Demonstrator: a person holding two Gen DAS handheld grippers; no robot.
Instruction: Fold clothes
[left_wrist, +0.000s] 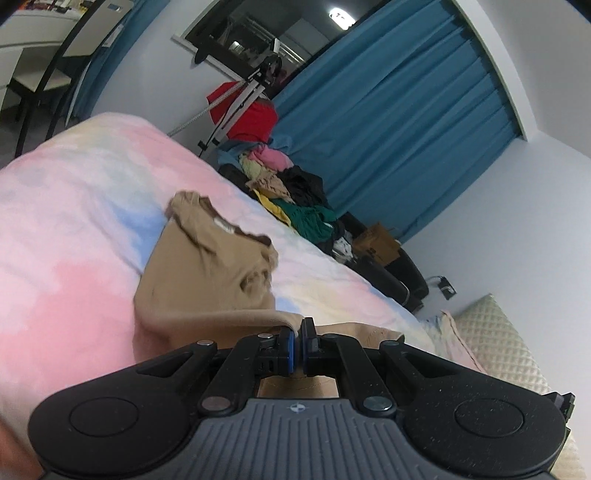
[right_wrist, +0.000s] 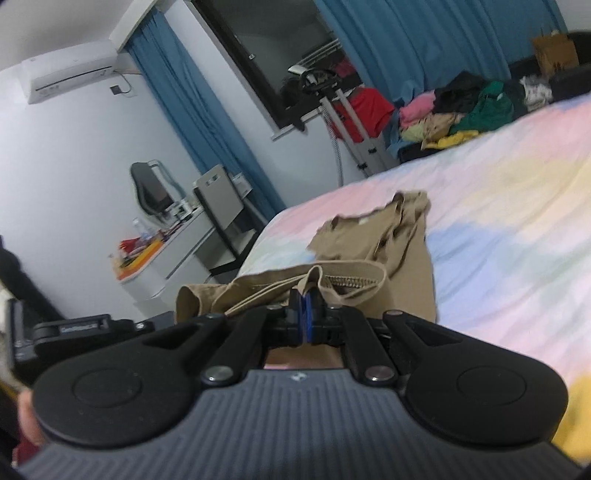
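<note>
Both the left gripper (left_wrist: 297, 338) and right gripper (right_wrist: 306, 308) pinch the near hem of the tan shirt (left_wrist: 207, 273), which stretches toward 12 o'clock on the bed (left_wrist: 74, 221).

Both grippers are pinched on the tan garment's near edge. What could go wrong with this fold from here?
The left gripper holds only a thin bit of the tan shirt's hem, so it may slip out. The collar end already lies bunched on the pastel blanket, so creases may be folded in. The right gripper pinches several gathered layers, risking an uneven fold.
</note>
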